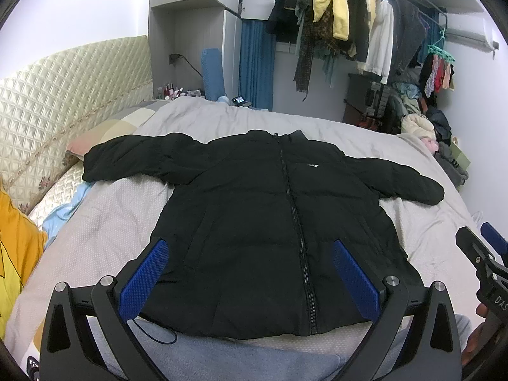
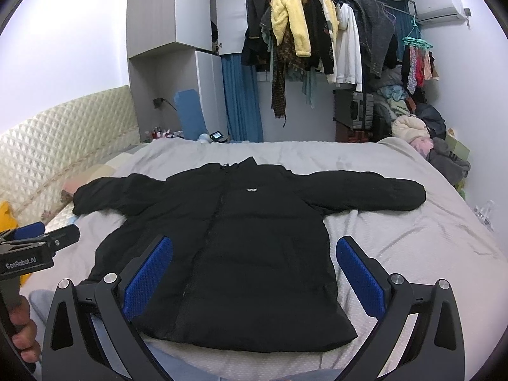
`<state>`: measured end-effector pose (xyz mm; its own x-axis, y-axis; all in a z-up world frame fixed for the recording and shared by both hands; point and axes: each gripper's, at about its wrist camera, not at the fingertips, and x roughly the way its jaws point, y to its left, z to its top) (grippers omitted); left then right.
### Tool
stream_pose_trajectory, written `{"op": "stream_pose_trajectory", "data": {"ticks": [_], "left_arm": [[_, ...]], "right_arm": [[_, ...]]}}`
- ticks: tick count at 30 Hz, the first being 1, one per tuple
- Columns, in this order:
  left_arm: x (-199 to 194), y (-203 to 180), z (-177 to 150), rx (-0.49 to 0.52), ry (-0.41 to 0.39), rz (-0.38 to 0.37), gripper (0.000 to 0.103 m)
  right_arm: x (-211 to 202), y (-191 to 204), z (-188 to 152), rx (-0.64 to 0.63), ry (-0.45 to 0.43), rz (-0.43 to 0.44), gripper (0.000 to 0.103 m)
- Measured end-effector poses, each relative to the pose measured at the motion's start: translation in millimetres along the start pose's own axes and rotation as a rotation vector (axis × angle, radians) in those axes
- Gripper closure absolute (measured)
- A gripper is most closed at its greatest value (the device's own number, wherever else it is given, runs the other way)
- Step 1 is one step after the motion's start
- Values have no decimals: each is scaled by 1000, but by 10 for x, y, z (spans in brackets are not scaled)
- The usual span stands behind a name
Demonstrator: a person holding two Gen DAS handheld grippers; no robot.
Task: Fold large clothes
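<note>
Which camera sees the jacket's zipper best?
The left wrist view: the zipper runs clear from collar to hem down the black jacket. In the right wrist view the zipper is a faint dark line.

Black puffer jacket (image 2: 228, 247) lies flat on grey bed (image 2: 397, 238), front up, zipped, both sleeves spread sideways. Right claw (image 2: 254, 276) hovers over hem end, blue pads (image 2: 147, 276) wide apart, nothing between them. Left claw (image 2: 44, 233) at left edge, held by hand (image 2: 23, 330); its state unclear. Clothes rack (image 2: 324, 31) behind bed.
</note>
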<state>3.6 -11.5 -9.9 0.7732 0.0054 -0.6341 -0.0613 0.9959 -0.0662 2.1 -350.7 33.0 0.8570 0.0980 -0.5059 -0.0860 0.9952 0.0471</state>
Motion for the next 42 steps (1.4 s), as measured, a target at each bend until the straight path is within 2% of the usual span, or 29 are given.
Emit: {"op": "stream_pose_trajectory", "data": {"ticks": [21, 42], "left_arm": [[-8, 27, 49, 6, 2, 6, 0], [57, -26, 108, 15, 17, -25, 0]], "right_arm": [[-46, -34, -6, 1, 1, -17, 0], [51, -70, 22, 13, 24, -21, 0]]}}
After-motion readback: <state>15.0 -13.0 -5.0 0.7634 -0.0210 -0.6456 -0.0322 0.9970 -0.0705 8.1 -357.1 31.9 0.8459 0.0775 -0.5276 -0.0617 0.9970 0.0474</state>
